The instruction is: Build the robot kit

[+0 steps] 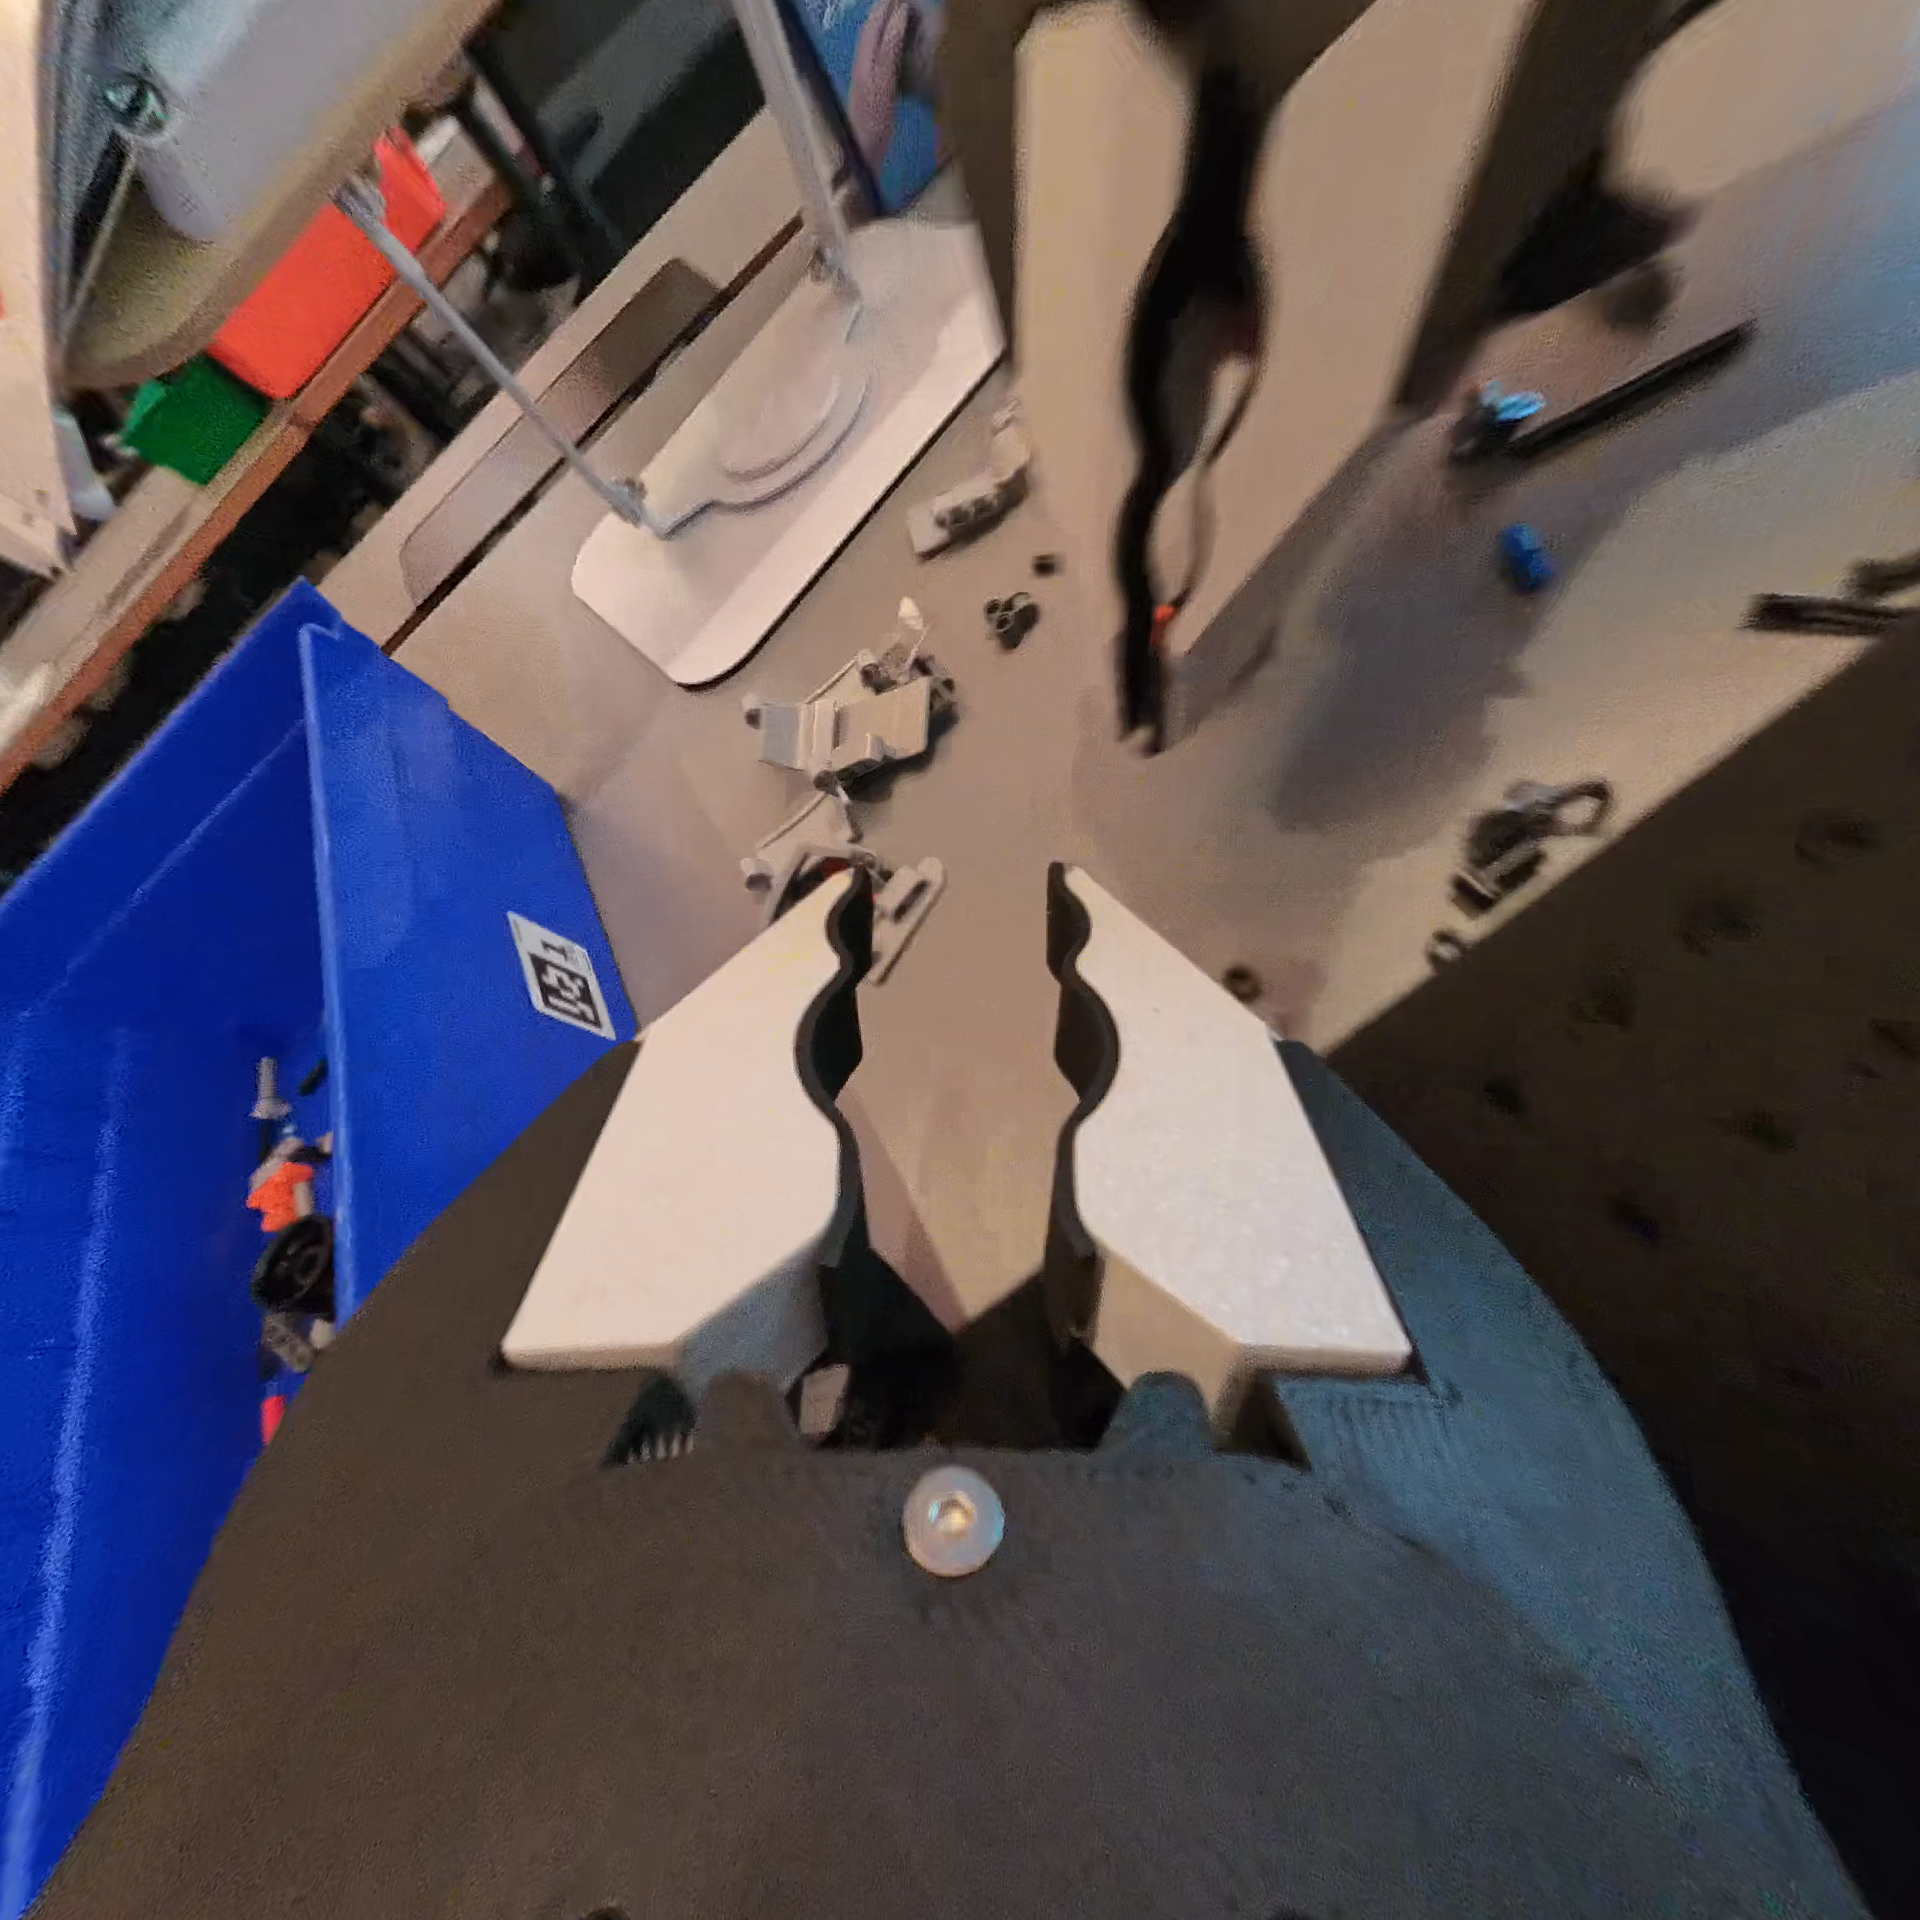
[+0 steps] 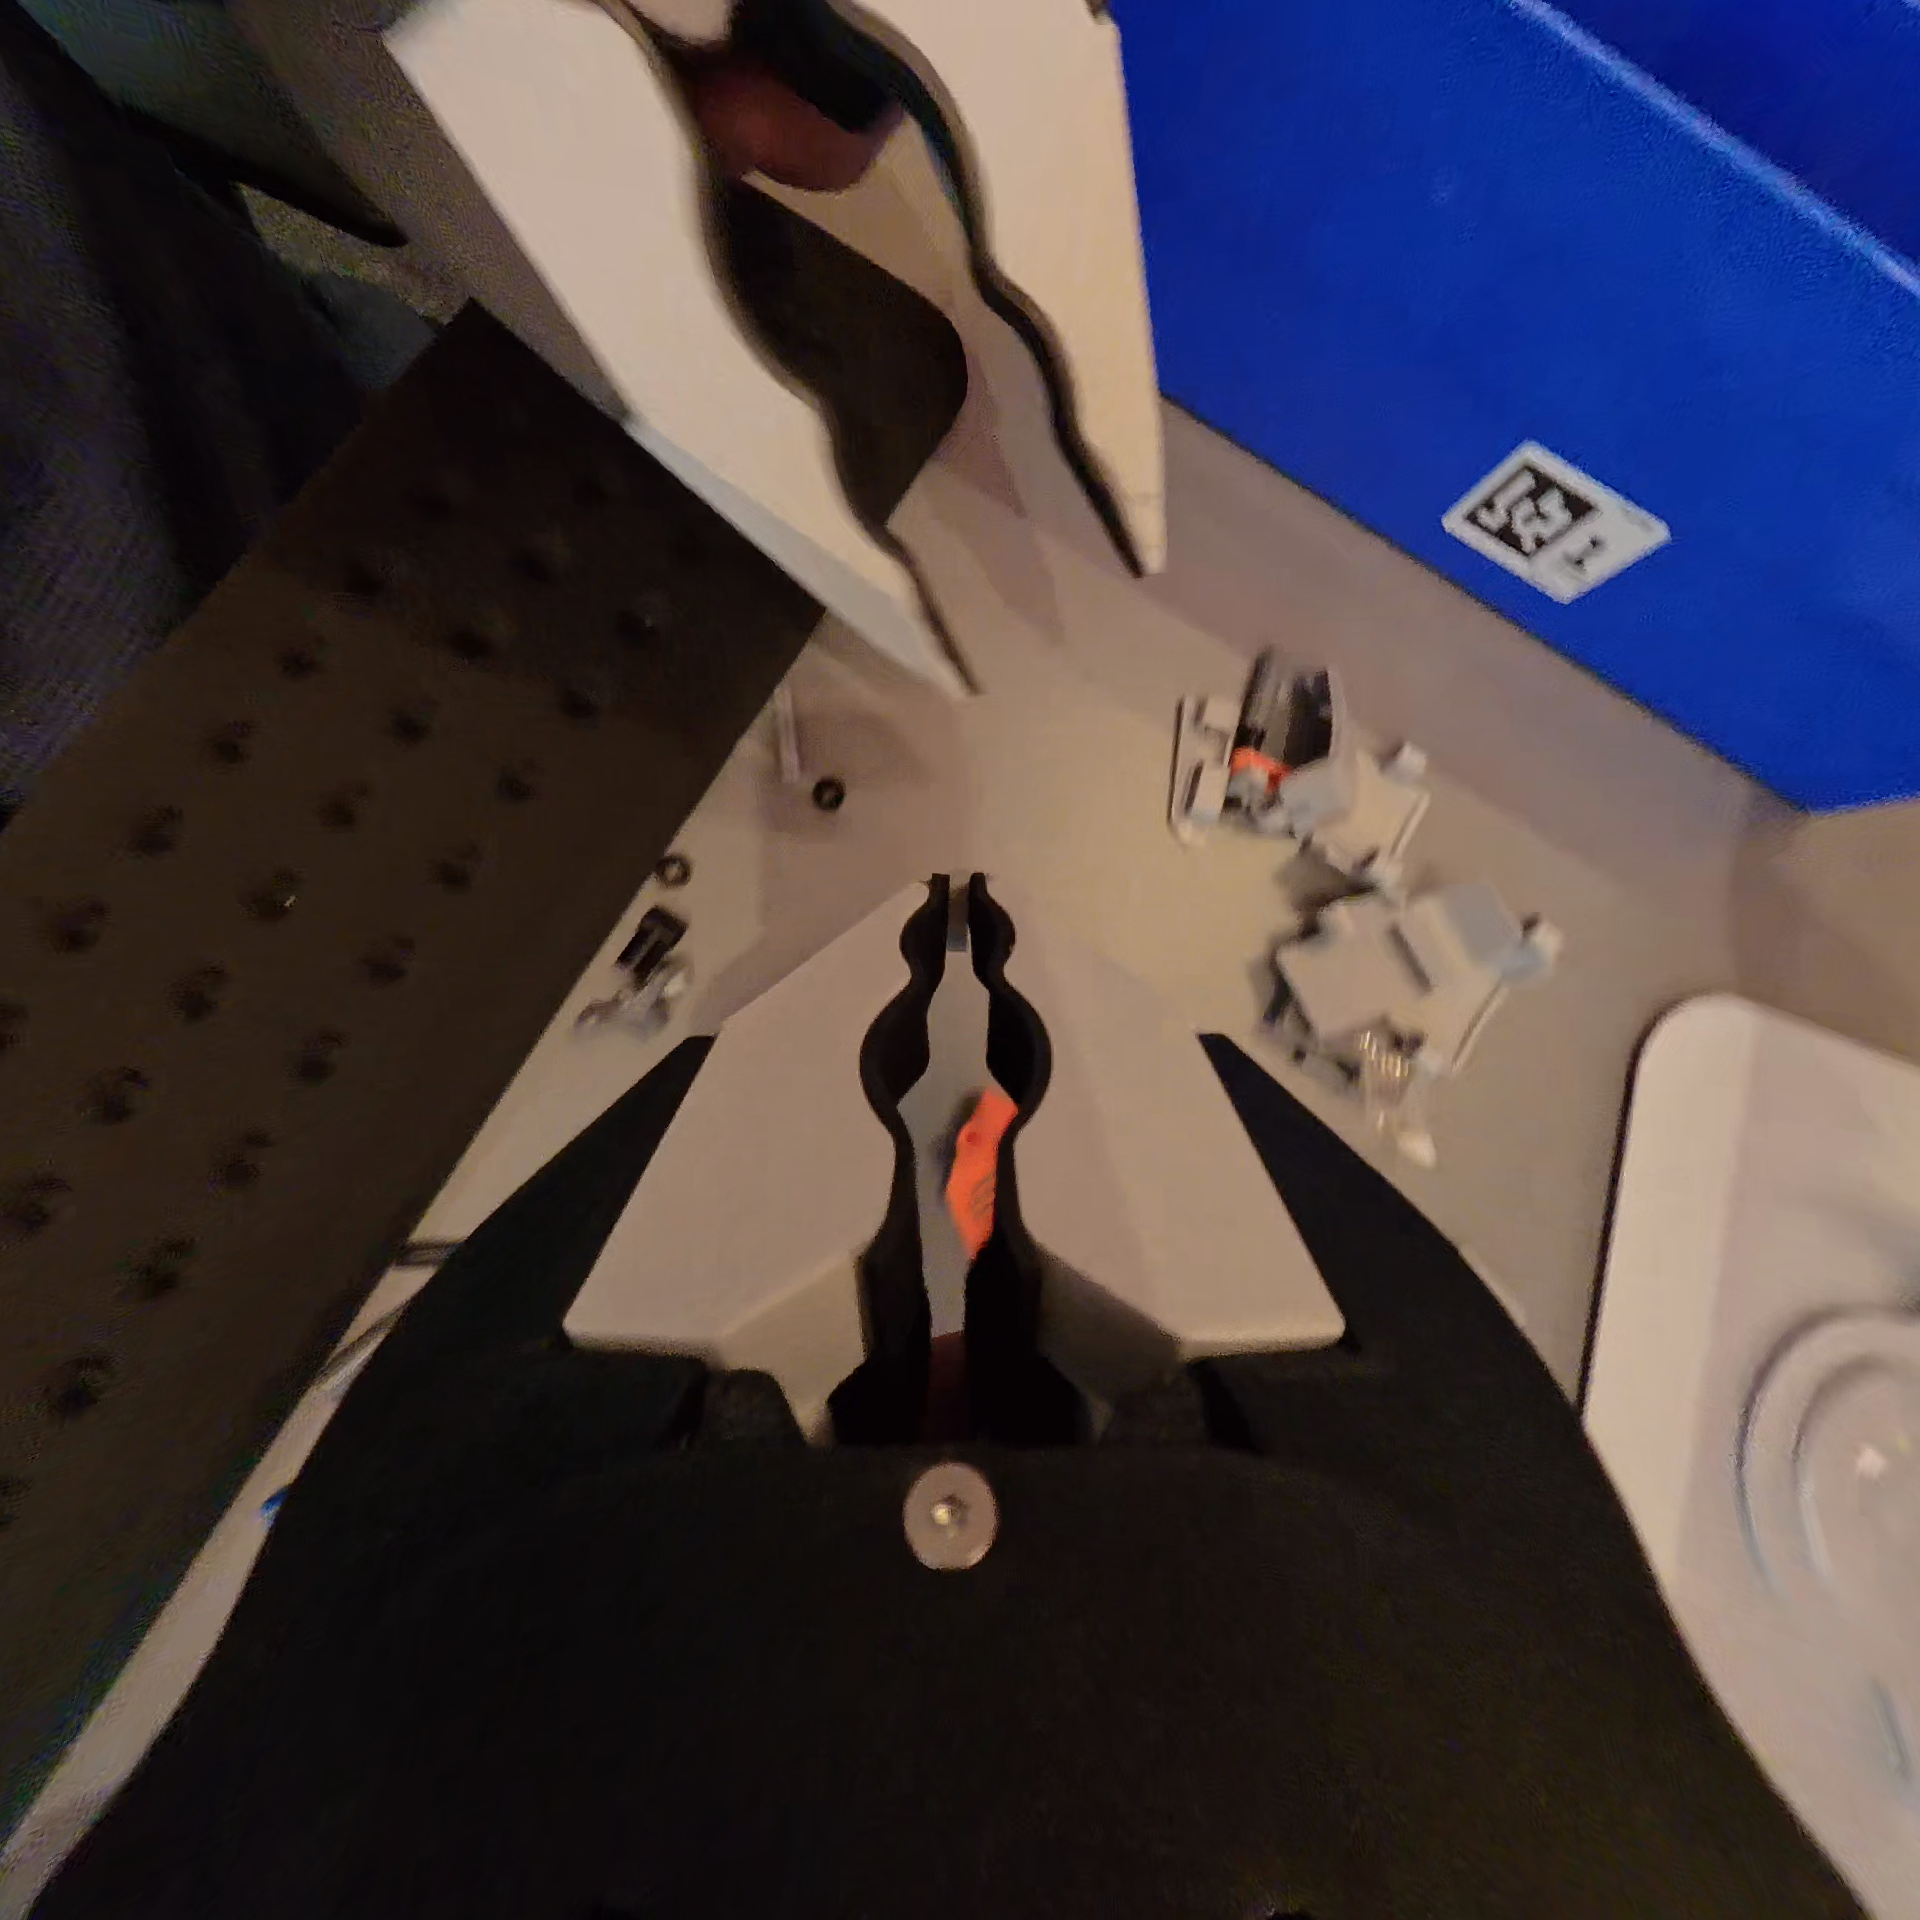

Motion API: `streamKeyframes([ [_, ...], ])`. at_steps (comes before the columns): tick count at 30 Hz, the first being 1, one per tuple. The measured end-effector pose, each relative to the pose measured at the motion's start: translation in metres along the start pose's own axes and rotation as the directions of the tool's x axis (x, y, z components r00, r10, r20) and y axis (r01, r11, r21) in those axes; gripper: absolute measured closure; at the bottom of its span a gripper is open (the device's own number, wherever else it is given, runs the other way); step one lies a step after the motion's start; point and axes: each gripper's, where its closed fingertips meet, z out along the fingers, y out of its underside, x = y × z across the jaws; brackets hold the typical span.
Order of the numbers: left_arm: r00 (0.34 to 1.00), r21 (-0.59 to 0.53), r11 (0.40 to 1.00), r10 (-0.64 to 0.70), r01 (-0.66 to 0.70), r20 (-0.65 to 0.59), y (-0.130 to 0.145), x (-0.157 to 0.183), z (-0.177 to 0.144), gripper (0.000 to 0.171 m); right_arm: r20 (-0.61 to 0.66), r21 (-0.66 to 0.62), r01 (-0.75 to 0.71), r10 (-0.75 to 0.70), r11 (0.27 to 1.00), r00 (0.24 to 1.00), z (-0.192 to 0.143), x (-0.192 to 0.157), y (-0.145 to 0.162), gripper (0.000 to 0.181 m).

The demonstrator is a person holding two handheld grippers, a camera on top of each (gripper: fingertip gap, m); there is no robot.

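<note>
- At the near edge of the left wrist view, left gripper (image 1: 954, 883) with fingers spread wide, nothing between them, only bare grey tabletop (image 1: 966, 1101) in the gap.
- Just past the left fingertip (image 1: 831, 914), touching or nearly touching a small grey plastic part (image 1: 902, 904); cannot tell which.
- Immediately left, a blue bin (image 1: 436, 831) with a black-and-white tag (image 1: 563, 975) on its wall and small loose pieces (image 1: 291, 1226) inside, orange, black and grey.
- Immediately right, a dark perforated board (image 1: 1662, 1039) lying flat beside the tabletop.
- Farther along, a cluster of grey clip-like parts (image 1: 852, 722), then a few small black rings (image 1: 1011, 615).
- Beyond those, a white flat stand base (image 1: 894, 436) with thin metal rods rising from it.
- At the far side, blurred, the right gripper (image 1: 1153, 717), and a small blue piece (image 1: 1525, 556) near it.
- At the near edge of the right wrist view, right gripper (image 2: 960, 883) nearly closed, clamped on a thin grey part with an orange lever (image 2: 977, 1164) wedged between the black pads (image 2: 902, 1049).
- Ahead and right, scattered grey parts (image 2: 1382, 935) on the tabletop, one with an orange tab (image 2: 1252, 769).
- Ahead and left, a black ring (image 2: 827, 795) and small dark pieces (image 2: 646, 948) along the edge of the perforated board.
- Farthest off, the left gripper, blurred, pointing in from above, with the blue bin behind it.
</note>
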Motion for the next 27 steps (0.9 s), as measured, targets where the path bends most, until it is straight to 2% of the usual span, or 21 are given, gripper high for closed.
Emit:
streamKeyframes([
  [5, 0.998, -0.193, 0.981, 0.016, -0.003, 0.066, 0.019, -0.017, 0.044, 0.139, -0.085, 0.018, -0.049, 0.050, 0.999, 0.995, -0.028, -0.020, 0.026, 0.180],
  [9, 0.995, -0.267, 0.962, -0.040, 0.063, 0.091, 0.031, -0.029, 0.060, 0.146, -0.100, 0.030, -0.056, 0.059, 0.998, 0.993, -0.036, -0.030, 0.037, 0.180],
  [14, 0.994, -0.294, 0.952, -0.067, 0.089, 0.083, 0.034, -0.030, 0.069, 0.165, -0.099, 0.035, -0.057, 0.060, 0.998, 0.993, -0.039, -0.037, 0.044, 0.180],
  [21, 0.997, -0.290, 0.956, -0.031, 0.052, 0.075, 0.032, -0.026, 0.070, 0.169, -0.117, 0.059, -0.081, 0.087, 0.995, 0.989, -0.045, -0.033, 0.046, 0.180],
  [27, 0.997, -0.180, 0.981, -0.078, 0.071, -0.031, 0.002, 0.004, 0.050, 0.168, -0.123, 0.073, -0.099, 0.108, 0.992, 0.987, -0.047, -0.033, 0.048, 0.180],
])
